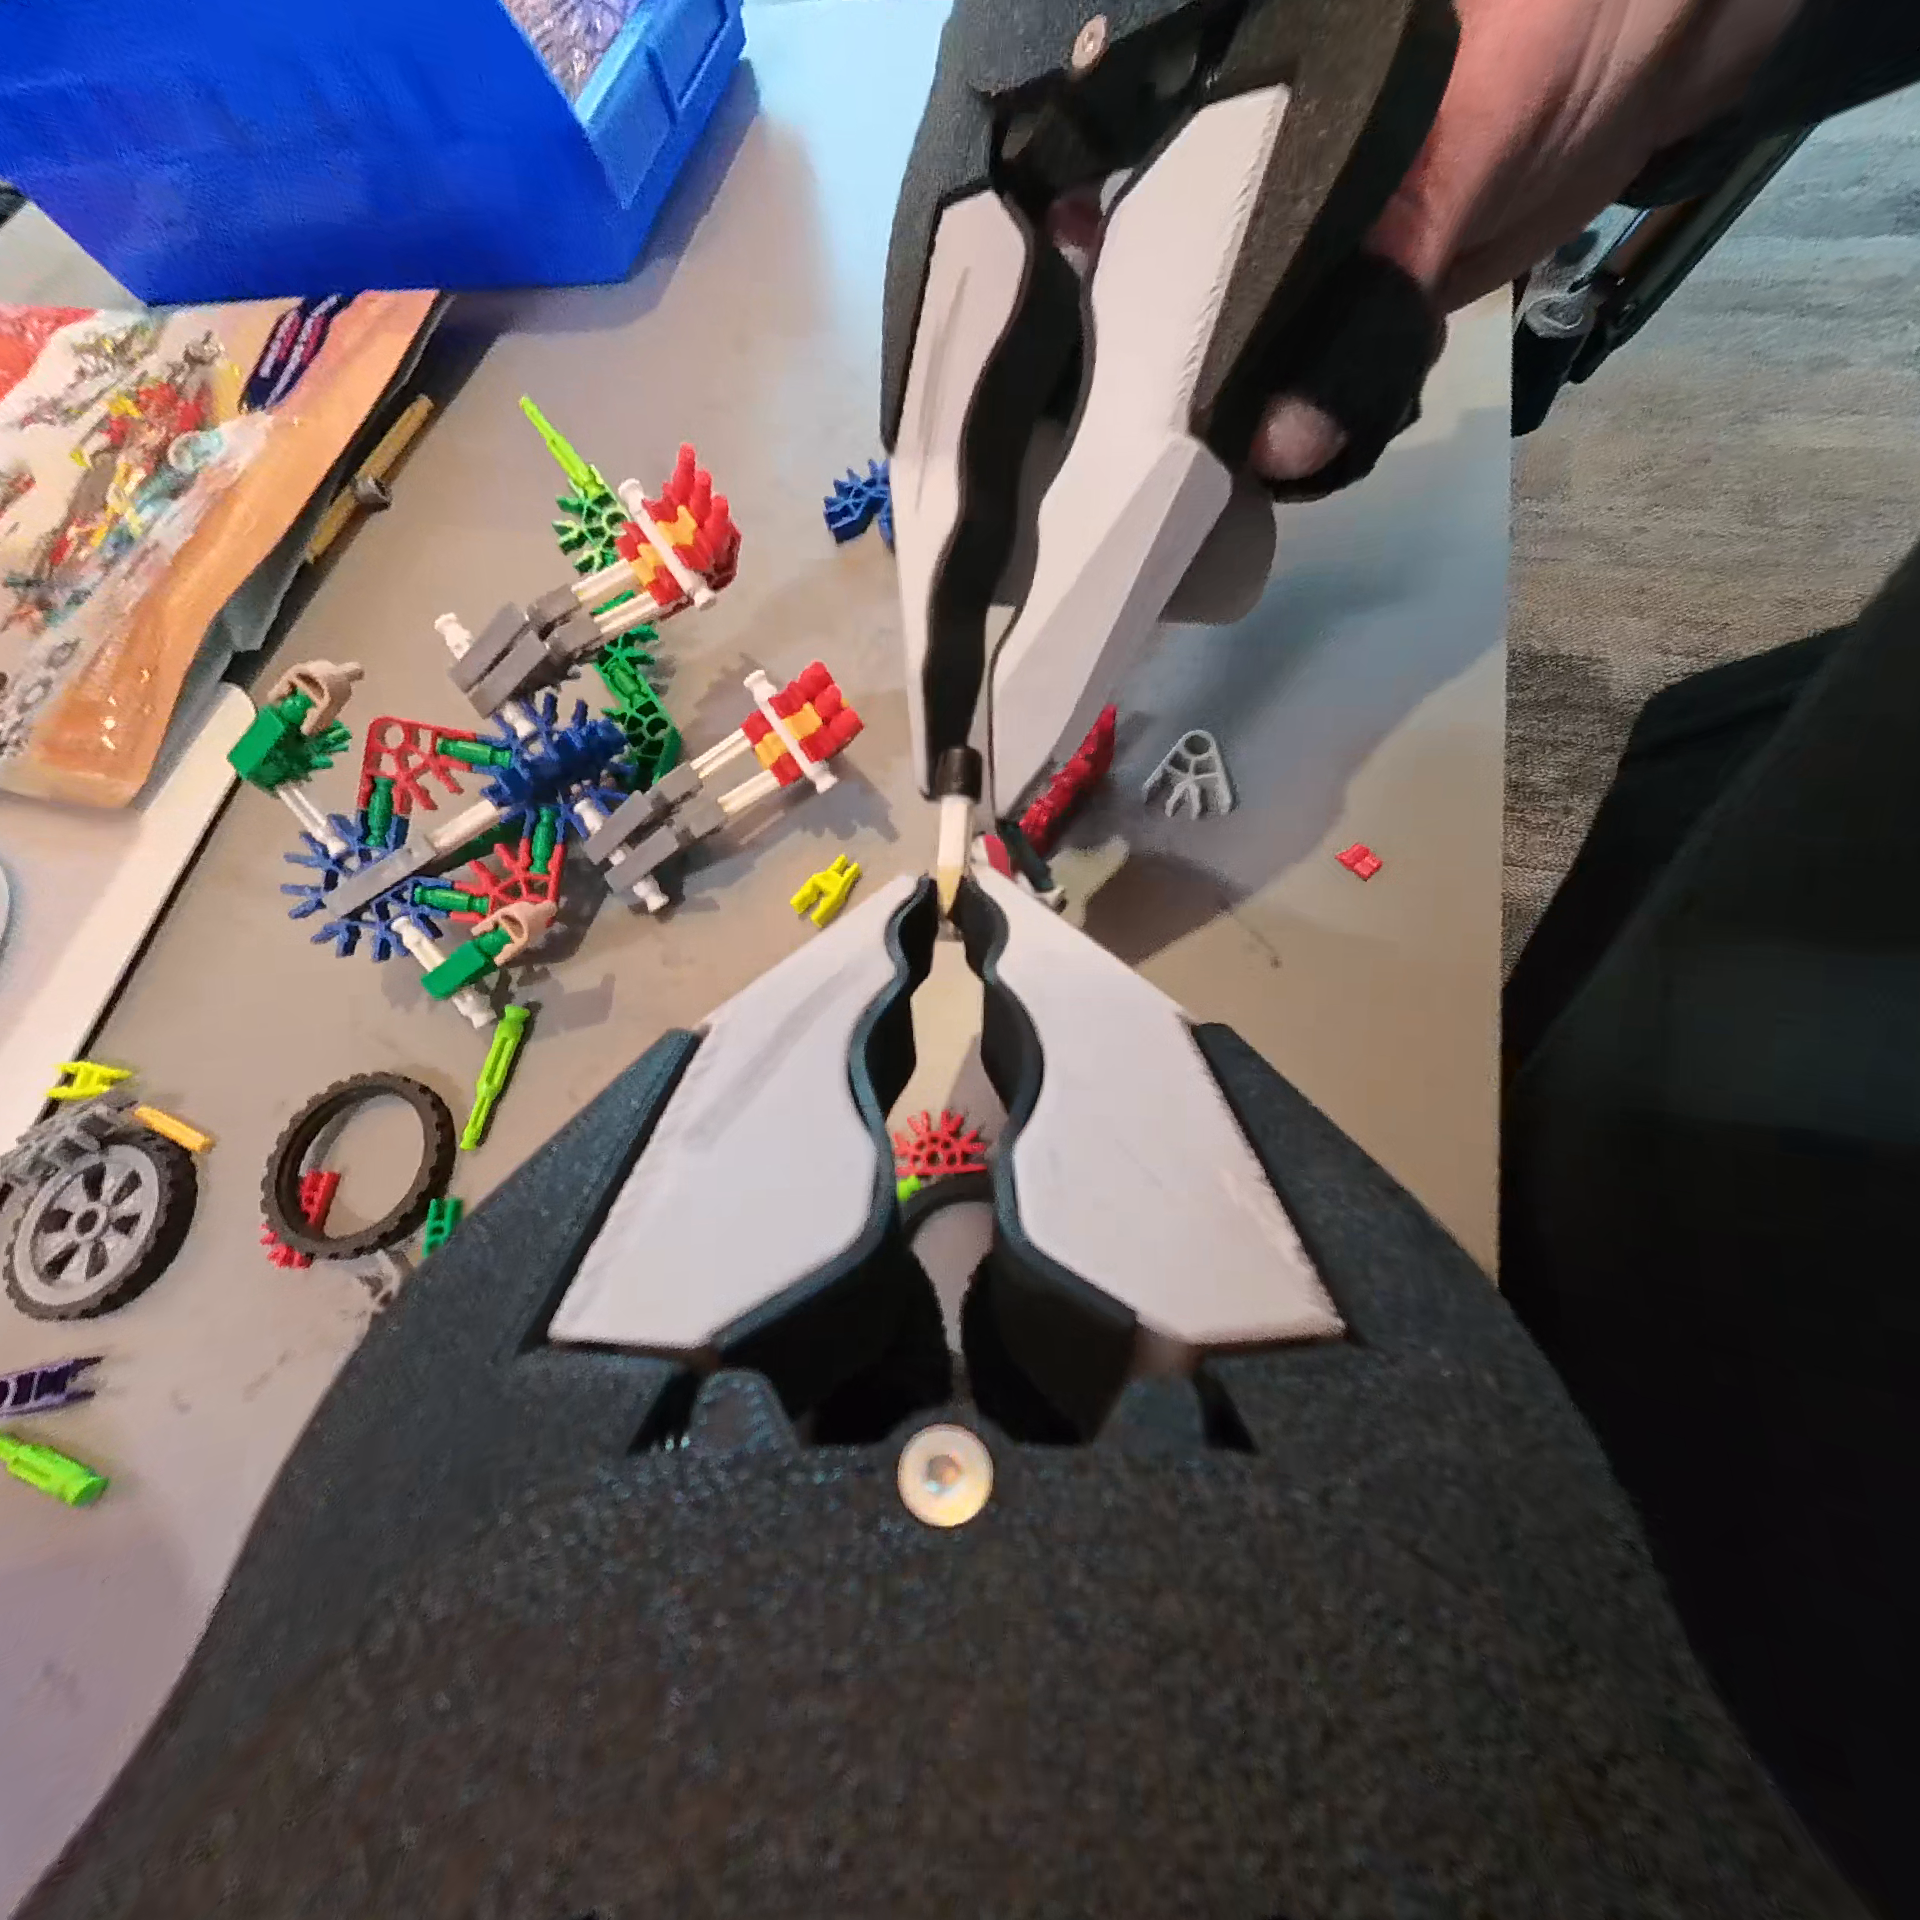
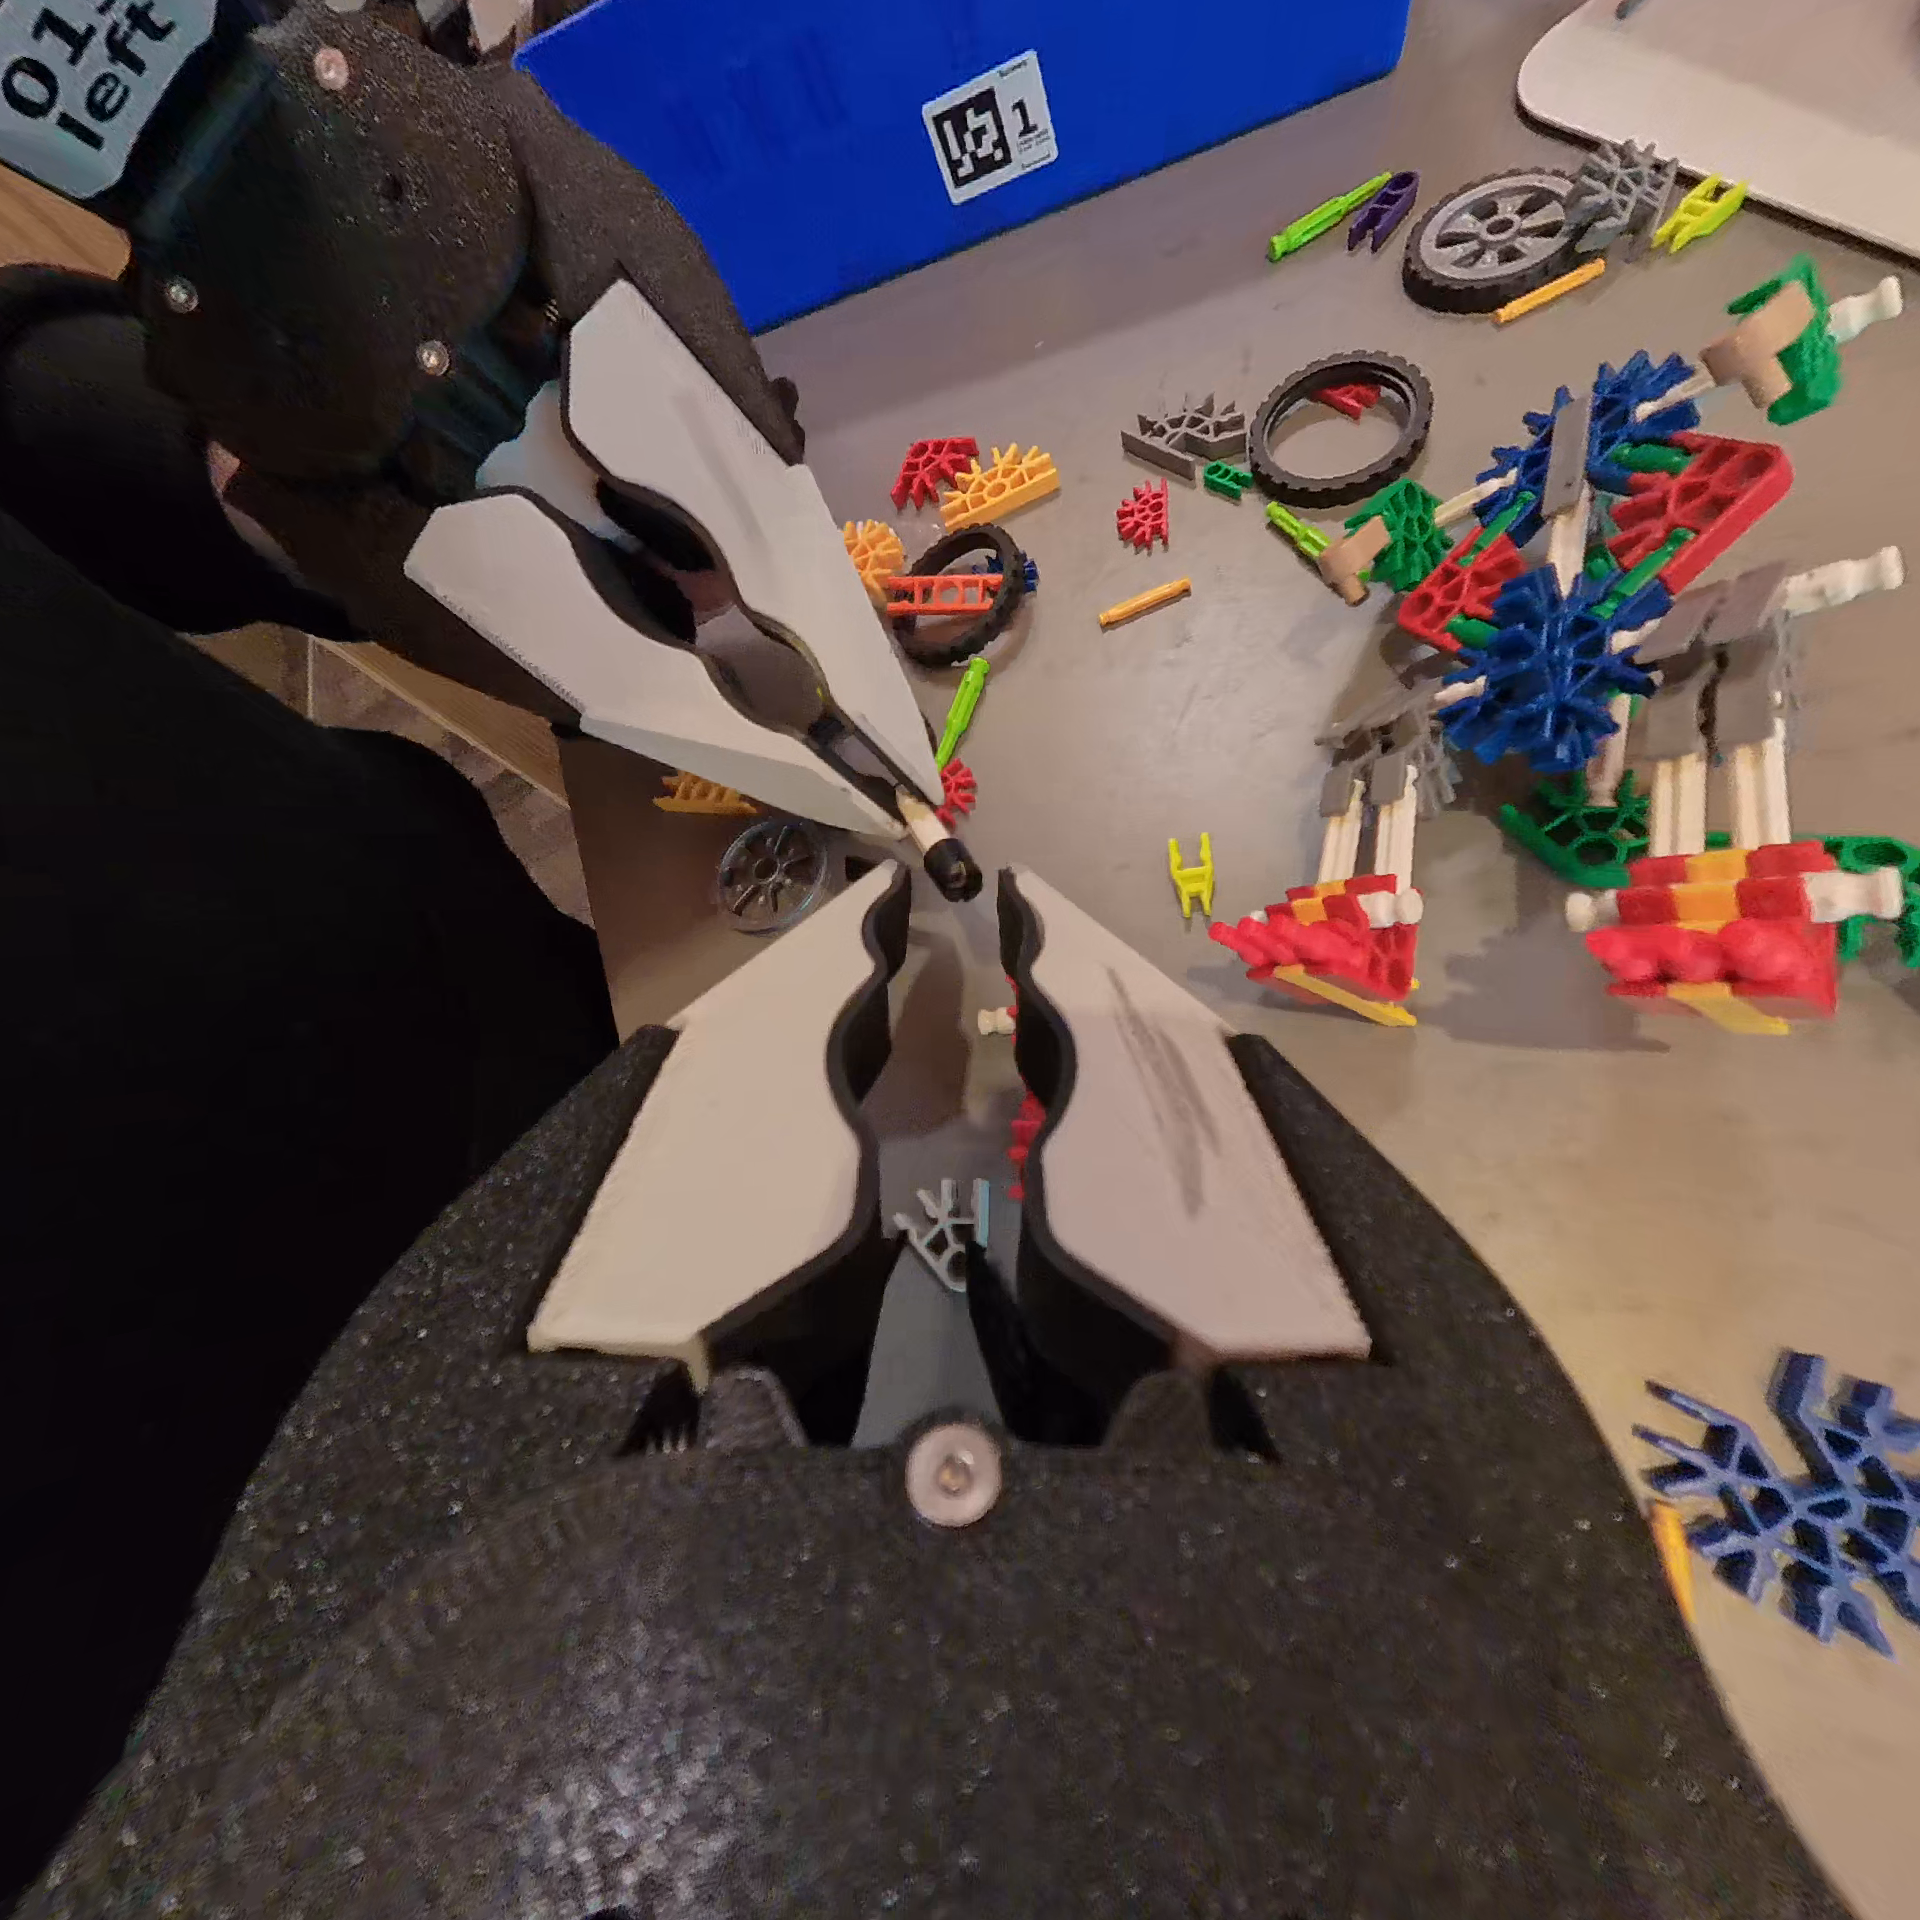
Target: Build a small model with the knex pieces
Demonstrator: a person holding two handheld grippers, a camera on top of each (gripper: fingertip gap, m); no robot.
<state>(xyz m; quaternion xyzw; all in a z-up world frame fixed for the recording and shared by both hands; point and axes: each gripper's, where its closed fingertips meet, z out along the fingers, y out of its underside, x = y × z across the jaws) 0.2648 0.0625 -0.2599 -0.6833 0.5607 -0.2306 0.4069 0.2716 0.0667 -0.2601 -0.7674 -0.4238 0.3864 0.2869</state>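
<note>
My left gripper is shut on a short white rod, held just above the grey table. The rod's far end carries a small black cap. My right gripper comes down from above with its tips at that cap. In the right wrist view my right gripper has its jaws a little apart with the black cap between the tips. The left gripper enters from the upper left holding the white rod.
A built toy model of blue, red, green and grey parts lies left of the grippers. A blue bin stands behind it. A wheel, a tyre and loose connectors lie about. The table edge is close on the right. My left and right fingertips are right by each other. Both grippers' tips are roughly 25 centimetres from the wheel. Seen from the right wrist view as well.
</note>
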